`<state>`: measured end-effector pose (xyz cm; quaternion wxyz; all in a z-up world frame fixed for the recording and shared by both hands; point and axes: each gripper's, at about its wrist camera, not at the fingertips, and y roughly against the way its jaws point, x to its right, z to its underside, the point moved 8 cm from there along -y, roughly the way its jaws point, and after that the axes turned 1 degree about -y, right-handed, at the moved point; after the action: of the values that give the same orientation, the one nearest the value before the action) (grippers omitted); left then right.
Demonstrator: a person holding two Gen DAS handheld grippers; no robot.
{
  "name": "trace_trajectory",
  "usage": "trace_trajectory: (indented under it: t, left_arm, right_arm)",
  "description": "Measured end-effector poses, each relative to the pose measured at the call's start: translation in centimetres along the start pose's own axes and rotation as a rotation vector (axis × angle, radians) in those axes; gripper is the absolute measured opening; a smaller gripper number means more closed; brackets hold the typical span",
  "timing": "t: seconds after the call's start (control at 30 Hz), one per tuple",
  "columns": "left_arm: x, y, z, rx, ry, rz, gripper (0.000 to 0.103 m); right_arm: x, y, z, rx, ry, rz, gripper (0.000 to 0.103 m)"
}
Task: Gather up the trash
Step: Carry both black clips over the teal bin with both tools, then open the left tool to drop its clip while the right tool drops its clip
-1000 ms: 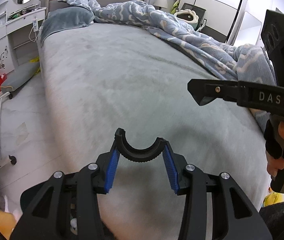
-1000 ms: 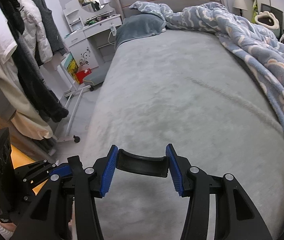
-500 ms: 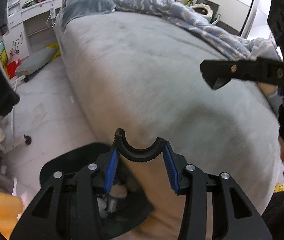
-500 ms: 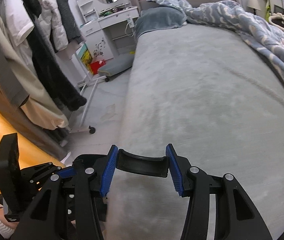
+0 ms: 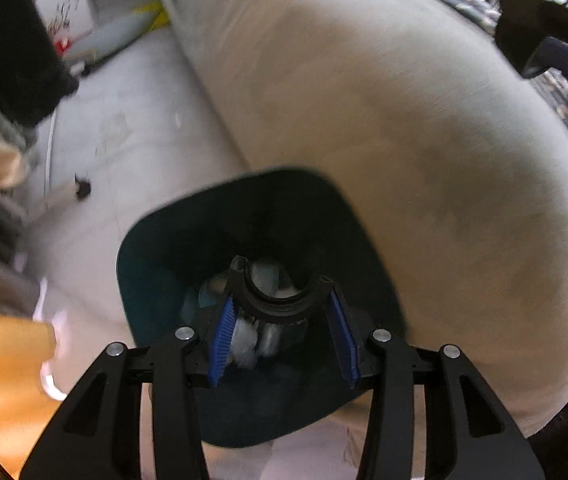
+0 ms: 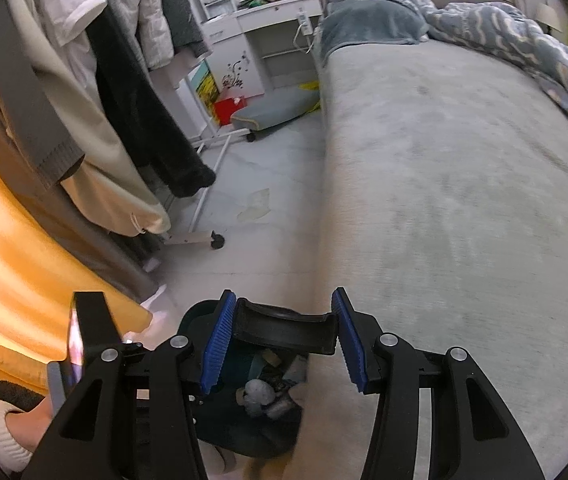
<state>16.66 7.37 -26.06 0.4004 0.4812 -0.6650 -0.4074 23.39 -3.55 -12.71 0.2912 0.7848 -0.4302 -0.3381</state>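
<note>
Hanging over the dark trash bin (image 5: pixel 152 264) beside the bed (image 5: pixel 424 128), the left gripper (image 5: pixel 280 340) has its jaws spread with nothing between them, probably for dropping; crumpled white trash (image 5: pixel 244 340) lies inside, and the right gripper (image 6: pixel 280 340) is also spread and empty.

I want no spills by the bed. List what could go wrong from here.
1. The left claw is open, aimed into the bin, and its view is blurred; moving fast, it could hit the rim and tip the bin.
2. The bin stands tight against the bed, so trash may scatter onto the floor beside it.
3. The right claw hangs open near the rim and might knock it too.
</note>
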Motion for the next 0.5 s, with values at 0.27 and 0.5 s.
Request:
trace_trajectory:
  t: [0.27, 0.5]
  left_arm:
    - [-2.8, -1.3, 2.3, -0.109, 0.068, 0.018, 0.059]
    - [-4.3, -0.1, 2.4, -0.087, 0.088, 0.025, 0.073]
  right_arm:
    - [-2.0, -3.2, 1.0, -0.076, 0.023, -0.018, 0.05]
    - [-3.5, -5.9, 2.1, -0.134, 0.042, -0.017, 0.05]
